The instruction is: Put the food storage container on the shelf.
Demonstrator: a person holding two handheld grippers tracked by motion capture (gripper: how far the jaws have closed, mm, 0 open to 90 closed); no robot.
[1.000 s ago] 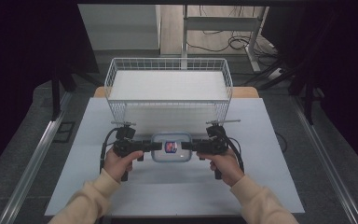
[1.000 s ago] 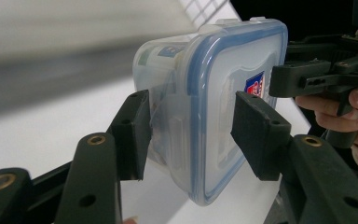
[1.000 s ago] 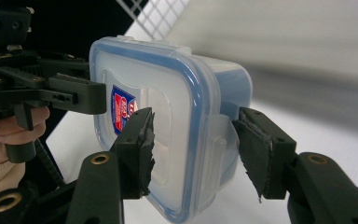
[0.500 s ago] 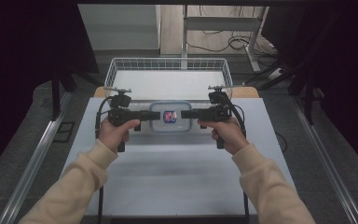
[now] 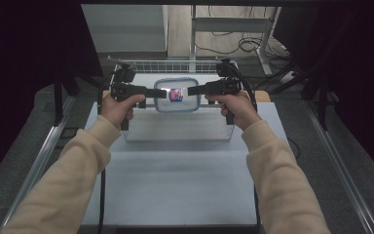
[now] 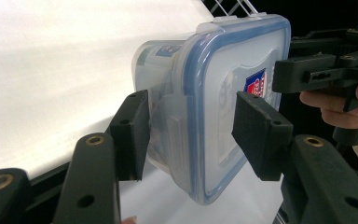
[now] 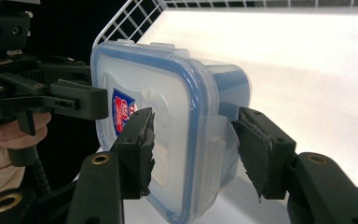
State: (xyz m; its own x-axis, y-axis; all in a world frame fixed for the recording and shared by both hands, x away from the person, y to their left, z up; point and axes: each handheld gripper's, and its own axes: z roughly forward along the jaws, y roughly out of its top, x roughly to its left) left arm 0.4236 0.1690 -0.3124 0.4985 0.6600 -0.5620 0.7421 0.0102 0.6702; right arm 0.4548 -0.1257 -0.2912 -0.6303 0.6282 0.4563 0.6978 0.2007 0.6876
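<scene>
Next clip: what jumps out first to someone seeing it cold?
A clear lidded container with a blue-rimmed lid and a red-and-blue label, held up between the two tongs over the wire basket. The left tongs and right tongs each clamp a side latch, one from either end.

A clear plastic lidded food container with a blue seal [image 5: 177, 95] hangs above the white wire basket [image 5: 175, 66] at the far end of the white table [image 5: 175, 185]. The black left gripper [image 5: 159, 92] holds its left end and the black right gripper [image 5: 193, 90] its right end, jaws facing each other across it. The person's two hands [image 5: 119, 108] sit just outside the grippers, forearms running back over the table's near part
</scene>
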